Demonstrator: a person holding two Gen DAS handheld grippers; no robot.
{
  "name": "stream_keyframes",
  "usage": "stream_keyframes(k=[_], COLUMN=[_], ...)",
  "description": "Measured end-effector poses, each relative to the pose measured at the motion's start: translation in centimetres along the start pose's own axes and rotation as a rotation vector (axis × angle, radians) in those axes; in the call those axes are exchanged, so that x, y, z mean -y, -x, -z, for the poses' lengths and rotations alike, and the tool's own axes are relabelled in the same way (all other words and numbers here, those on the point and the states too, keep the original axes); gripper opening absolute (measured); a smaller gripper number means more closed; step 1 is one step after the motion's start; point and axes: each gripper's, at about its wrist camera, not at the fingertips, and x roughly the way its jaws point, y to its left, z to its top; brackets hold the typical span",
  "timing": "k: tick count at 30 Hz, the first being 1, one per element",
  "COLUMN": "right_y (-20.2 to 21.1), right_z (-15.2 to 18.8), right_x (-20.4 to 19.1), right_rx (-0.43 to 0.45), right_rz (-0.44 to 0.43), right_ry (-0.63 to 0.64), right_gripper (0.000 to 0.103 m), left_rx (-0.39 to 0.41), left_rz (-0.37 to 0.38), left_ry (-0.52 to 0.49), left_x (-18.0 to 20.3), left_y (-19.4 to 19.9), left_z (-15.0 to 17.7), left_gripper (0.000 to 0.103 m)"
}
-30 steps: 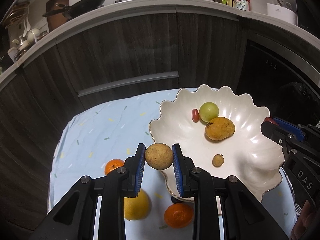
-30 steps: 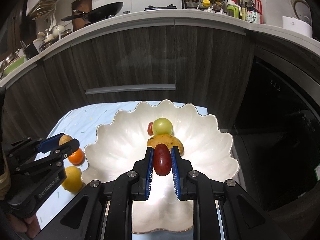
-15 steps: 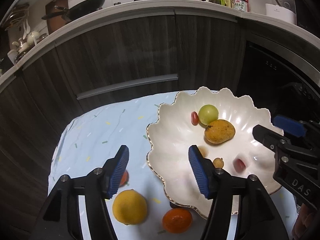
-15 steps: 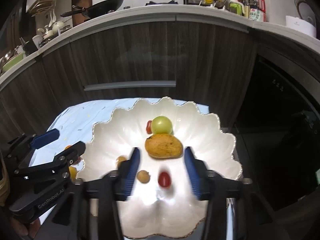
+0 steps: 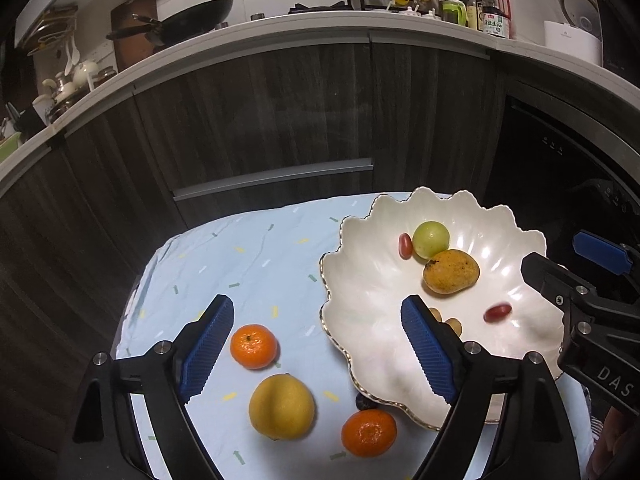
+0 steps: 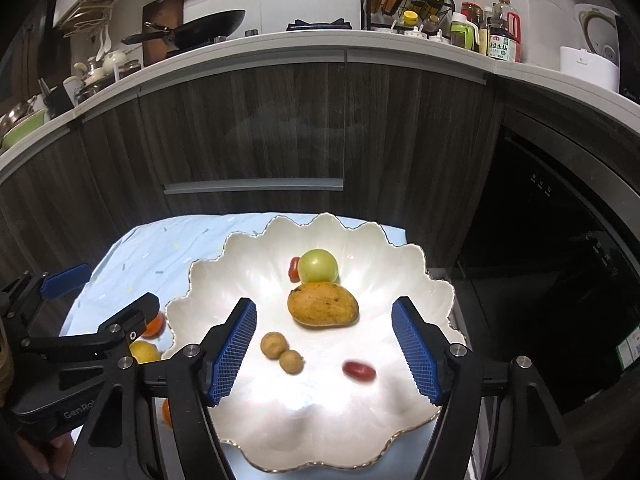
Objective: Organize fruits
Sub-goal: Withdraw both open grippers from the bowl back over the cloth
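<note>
A white scalloped bowl (image 5: 360, 280) (image 6: 400, 264) holds a mango (image 5: 451, 271) (image 6: 322, 305), a green round fruit (image 5: 430, 239) (image 6: 318, 266), a red grape (image 5: 405, 245) beside it, two small brown fruits (image 6: 274, 345) (image 6: 290, 361) and another red grape (image 5: 497, 312) (image 6: 359, 370). On the cloth lie two tangerines (image 5: 253, 345) (image 5: 369, 432) and a yellow citrus (image 5: 281, 406). My left gripper (image 5: 318, 350) is open and empty at the bowl's left rim. My right gripper (image 6: 325, 350) is open and empty over the bowl.
A light blue cloth (image 5: 256, 256) covers the small table. Dark cabinet fronts (image 5: 260, 120) stand behind it, and a dark appliance (image 6: 560, 240) is to the right. A small dark fruit (image 5: 364, 401) lies under the bowl's rim.
Both grippers opened. The left let go of its brown fruit and the right its red grape; both now lie in the bowl. Both grippers pulled back a little.
</note>
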Motion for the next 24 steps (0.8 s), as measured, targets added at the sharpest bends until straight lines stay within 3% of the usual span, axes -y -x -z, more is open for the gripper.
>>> stream_keyframes(k=[24], right_y=[5.2], right_z=[-0.2], right_x=[-2.7], right_rx=[0.055], right_rz=[0.005], right_ry=[0.02], right_gripper=[0.071], left_rx=[0.073], left_rz=[-0.038], left_ry=[0.043], left_x=[-3.3], left_y=[5.7], left_z=[0.5], left_gripper=[0.086])
